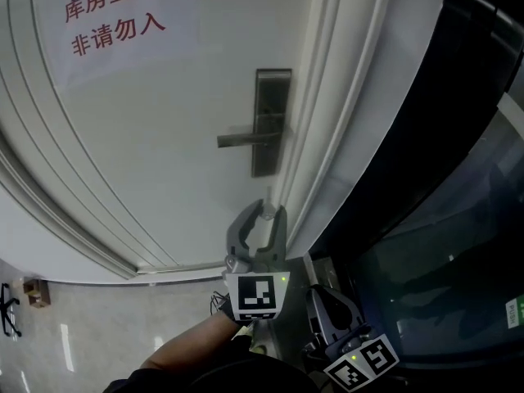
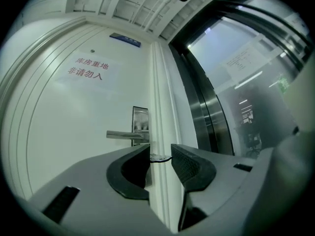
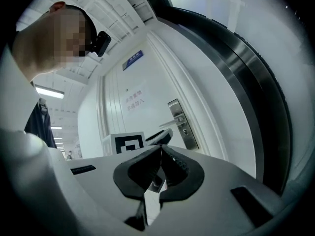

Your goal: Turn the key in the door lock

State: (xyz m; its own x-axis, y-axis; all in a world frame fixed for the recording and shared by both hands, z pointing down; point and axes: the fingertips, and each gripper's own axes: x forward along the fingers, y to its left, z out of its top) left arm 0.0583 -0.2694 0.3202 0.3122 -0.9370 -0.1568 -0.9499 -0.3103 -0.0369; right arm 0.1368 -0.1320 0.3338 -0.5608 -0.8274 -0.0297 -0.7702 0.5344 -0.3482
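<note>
Left tongs raised, pinching key; right tongs low, closed

Grey left gripper, black fingers

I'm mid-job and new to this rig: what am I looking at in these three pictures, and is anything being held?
There is no robot arm: a person carries a two-finger gripper in each hand. The head view comes from a camera on the person's head, looking down at a white door with a red-lettered sign, a lever handle and a lock plate. The other two pictures come from cameras riding on each gripper, looking along its fingers. The left gripper, raised near the door's edge below the lock plate, pinches a small flat thing, most likely the key. The right gripper sits lower, fingers closed on nothing. The key is not yet in the lock.
</note>
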